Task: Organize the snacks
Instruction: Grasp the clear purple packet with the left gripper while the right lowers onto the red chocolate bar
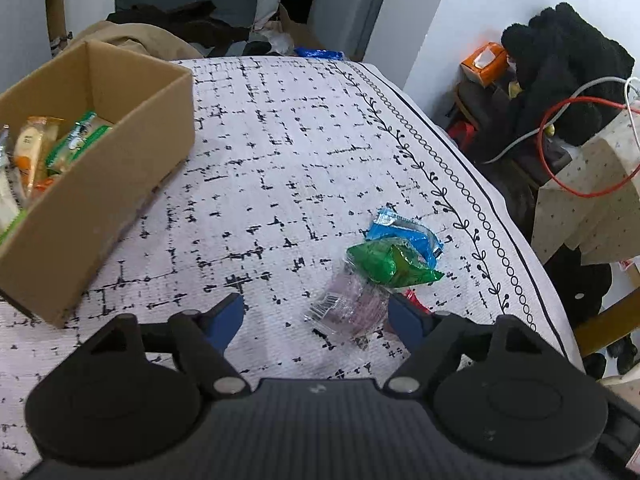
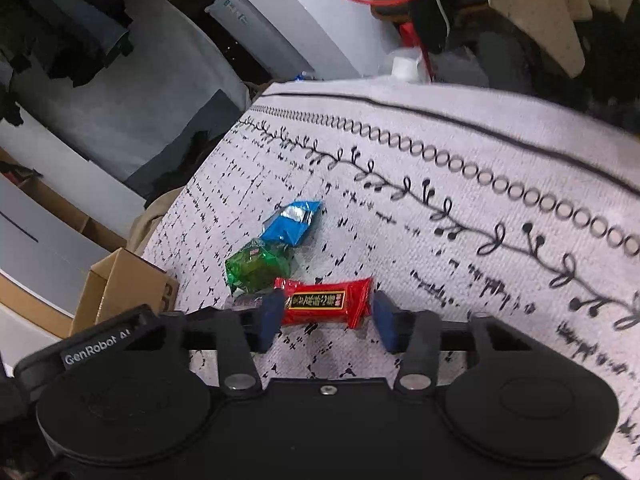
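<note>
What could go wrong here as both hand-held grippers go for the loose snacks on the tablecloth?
1. The left hand-held gripper straddles the clear pink packet, which the green packet overlaps, so it may drag that along.
2. The right hand-held gripper brackets the red bar lengthwise; the crinkly wrapper could buckle or slip out.
3. Both grippers work the same small cluster and could bump each other.

The counter (image 1: 304, 152) wears a white cloth with broken black grid marks and a border of black rings and vine leaves; the box (image 1: 120, 184) is plain brown cardboard; the wrappers are blue (image 1: 404, 230), green (image 1: 384, 260), clear purplish (image 1: 348, 304), and red with a black-and-gold label (image 2: 324, 302); the claw pads (image 2: 270, 316) are blue.
</note>
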A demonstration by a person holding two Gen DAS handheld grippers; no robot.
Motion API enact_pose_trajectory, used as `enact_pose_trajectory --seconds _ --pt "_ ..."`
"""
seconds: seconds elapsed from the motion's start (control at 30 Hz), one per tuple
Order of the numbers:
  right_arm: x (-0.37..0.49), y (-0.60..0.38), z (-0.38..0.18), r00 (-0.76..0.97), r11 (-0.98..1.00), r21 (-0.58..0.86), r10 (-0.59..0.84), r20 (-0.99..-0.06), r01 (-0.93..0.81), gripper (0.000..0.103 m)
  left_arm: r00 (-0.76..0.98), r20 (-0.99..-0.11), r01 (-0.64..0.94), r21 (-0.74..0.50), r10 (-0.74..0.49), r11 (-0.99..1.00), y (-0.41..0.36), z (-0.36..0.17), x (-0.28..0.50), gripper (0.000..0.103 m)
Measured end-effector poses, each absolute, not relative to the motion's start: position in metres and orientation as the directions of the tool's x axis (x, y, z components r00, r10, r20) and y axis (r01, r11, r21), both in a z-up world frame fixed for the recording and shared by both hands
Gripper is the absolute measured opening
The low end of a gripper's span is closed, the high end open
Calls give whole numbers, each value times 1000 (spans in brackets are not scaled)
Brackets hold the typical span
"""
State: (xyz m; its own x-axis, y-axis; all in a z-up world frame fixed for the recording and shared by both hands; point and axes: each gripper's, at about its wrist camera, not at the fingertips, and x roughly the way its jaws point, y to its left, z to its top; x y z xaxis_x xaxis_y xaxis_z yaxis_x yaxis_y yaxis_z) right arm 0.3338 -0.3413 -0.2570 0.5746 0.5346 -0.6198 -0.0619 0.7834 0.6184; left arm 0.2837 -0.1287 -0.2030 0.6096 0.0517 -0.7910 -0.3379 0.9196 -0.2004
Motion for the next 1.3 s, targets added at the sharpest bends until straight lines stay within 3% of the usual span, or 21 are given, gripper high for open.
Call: enact_pose_trajectory --seconds 0.03,0.13,0.53,0.63,0.7,0.77,0.83,0.87,0.9,1.1,1.3 --pt "334 -342 -260 564 772 633 547 -618 -55 33 608 -792 -332 -204 44 921 -130 -205 285 78" --pt "334 -346 -266 548 741 671 577 -606 -39 27 607 -794 -304 -206 22 930 -134 -210 291 78" --pt "332 -356 -269 543 725 689 585 -603 -16 26 607 -794 -227 -116 47 967 -150 -231 309 77" --pt "333 -354 -270 535 729 684 585 -610 -17 27 609 -791 -214 -98 54 972 -152 -233 309 72" --pt "334 -353 -271 532 729 684 586 -611 -16 29 612 -789 -204 -96 50 974 -153 -233 308 62" --pt "334 -351 -271 532 732 681 586 -611 -24 31 611 -789 -206 -84 61 975 -152 -232 307 48" --pt "335 -347 -270 532 735 677 589 -608 -39 40 613 -788 -209 -94 56 973 -149 -230 305 45" --pt "335 -345 -269 532 736 675 592 -606 -50 43 613 -789 -214 -102 51 972 -147 -229 304 36" --pt "335 -342 -268 533 738 671 594 -603 -63 49 610 -791 -220 -109 49 969 -145 -228 303 34" --pt "338 -332 -266 538 753 652 588 -604 -91 57 606 -793 -257 -128 57 958 -134 -223 295 33" --pt "343 -314 -262 560 776 617 573 -599 -133 78 610 -790 -277 -144 58 950 -127 -216 289 32"
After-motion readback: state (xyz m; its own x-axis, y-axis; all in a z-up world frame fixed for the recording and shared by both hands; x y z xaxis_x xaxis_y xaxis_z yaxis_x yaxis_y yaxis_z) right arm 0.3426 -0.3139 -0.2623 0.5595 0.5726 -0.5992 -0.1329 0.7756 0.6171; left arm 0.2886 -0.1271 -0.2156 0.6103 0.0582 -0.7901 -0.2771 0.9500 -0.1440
